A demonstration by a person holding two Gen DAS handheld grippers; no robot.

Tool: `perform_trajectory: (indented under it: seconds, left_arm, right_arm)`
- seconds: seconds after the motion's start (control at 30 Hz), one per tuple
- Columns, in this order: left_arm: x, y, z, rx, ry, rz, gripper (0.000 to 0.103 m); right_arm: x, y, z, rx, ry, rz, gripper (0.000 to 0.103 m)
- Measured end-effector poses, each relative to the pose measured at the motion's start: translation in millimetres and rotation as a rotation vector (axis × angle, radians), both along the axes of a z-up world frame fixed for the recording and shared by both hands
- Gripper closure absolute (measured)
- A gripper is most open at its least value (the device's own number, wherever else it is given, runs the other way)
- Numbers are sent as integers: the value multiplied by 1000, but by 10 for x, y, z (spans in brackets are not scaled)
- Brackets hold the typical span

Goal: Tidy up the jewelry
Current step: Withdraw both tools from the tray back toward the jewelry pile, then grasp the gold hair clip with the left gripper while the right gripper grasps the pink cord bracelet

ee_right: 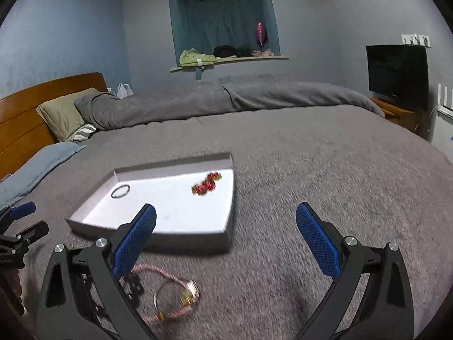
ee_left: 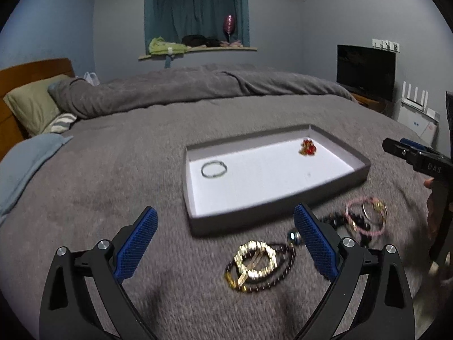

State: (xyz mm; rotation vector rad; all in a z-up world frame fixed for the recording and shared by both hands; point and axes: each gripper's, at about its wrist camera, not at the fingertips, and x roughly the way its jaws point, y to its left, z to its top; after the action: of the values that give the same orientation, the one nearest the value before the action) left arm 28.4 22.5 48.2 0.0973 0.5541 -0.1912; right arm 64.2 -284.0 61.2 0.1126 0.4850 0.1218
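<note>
Both grippers spread wide, empty, over grey bed; "DAS" legible on right gripper (ee_left: 419, 160) at right edge of left view.
Left gripper (ee_left: 226, 243) low centre, above gold piece (ee_left: 256, 265). Tray (ee_left: 365, 167) mid-frame: ring (ee_left: 214, 169) left, red piece (ee_left: 308, 147) upper right. Pink bracelet (ee_right: 170, 294) loose, lower left of right view.
</note>
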Motion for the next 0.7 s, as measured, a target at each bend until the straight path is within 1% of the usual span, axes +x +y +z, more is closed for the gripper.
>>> perform_trajectory:
  seconds: [0.17,0.33,0.47,0.5,0.57,0.63,0.7]
  left_arm:
    - [-76,-6,-177,5,38,-22,7]
    - [-96,-25,-260,15,40,-40,7]
    - [-65,-68,-348,6,65,-74,7]
    - [-53,-92,-374,18,76,-81,7]
    - [-57,-133,-404,52,76,-80,7]
    - [-58,-147,-409,61,75,-83,7]
    - [-58,-133,-410,49,80,-85,7]
  right_arm:
    - [-114,-81,-140,33,45,5,5]
    - [-271,-51,-258,33,62,29,5]
    - [-351,111,-321,23,78,107,5]
    - [-370,198,-340,10,84,148,5]
    - [-388,324,-345,-9,91,189,5]
    - [-421,410,-349,-14,91,227,6]
    - [-459,502,-345,-39,86,258,13]
